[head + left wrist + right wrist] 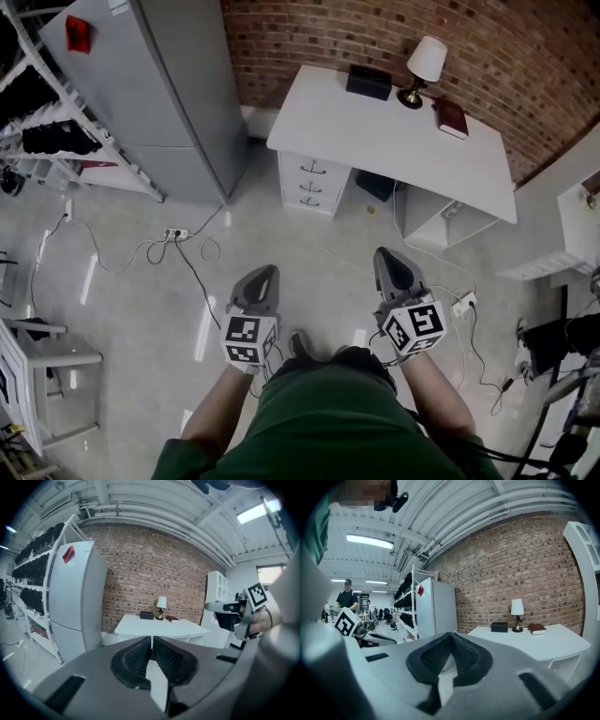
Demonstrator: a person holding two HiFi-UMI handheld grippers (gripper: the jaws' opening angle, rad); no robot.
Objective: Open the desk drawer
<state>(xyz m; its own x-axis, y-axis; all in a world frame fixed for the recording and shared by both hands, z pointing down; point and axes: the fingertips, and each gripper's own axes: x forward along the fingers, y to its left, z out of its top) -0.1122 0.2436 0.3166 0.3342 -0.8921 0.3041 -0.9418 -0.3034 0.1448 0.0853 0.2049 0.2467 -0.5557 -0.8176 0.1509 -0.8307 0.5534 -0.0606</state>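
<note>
My left tongs [266, 277] and right tongs [385, 258] are both pinched closed on nothing low in frame, the drawer stack [312, 185] sits well apart up top under the counter [375, 131], so arriving closed I reckon I'd just bump the small handles [312, 170], or trip on those floor cables [194, 272].

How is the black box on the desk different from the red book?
The box is black; the book is dark red. In the head view the box sits left of the lamp, the book right of it. The box looks chunkier, the book flatter. Both rest on the white desk, near the brick wall.
</note>
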